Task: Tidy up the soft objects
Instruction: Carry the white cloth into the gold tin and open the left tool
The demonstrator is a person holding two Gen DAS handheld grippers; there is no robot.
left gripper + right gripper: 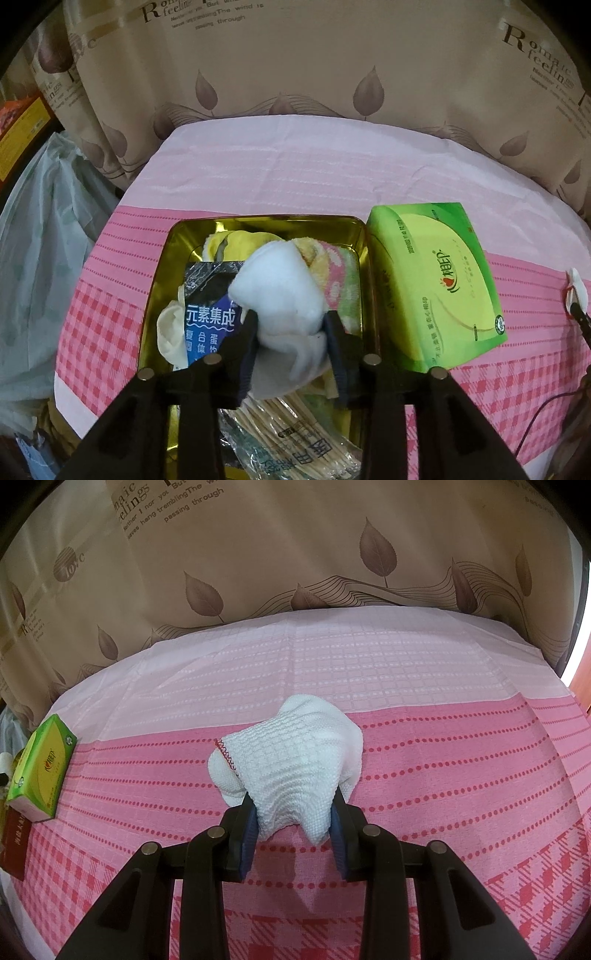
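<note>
White sock (279, 291) fills left hand-held gripper (291, 321), grip unclear; right hand-held gripper (293, 805) clamps towel (291, 753).

A crumpled white fleecy cloth (277, 295) lies bunched in the middle of the gold metal tin (177, 236), over a yellow-and-pink patterned towel (332, 266) at its one o'clock. The white waffle-weave cloth with red stitched edge (291, 753) sits heaped, apparently partly lifted, on the pink checked bench (461, 775).

Two white cloths (280, 291), one tin (266, 221), perhaps.
</note>
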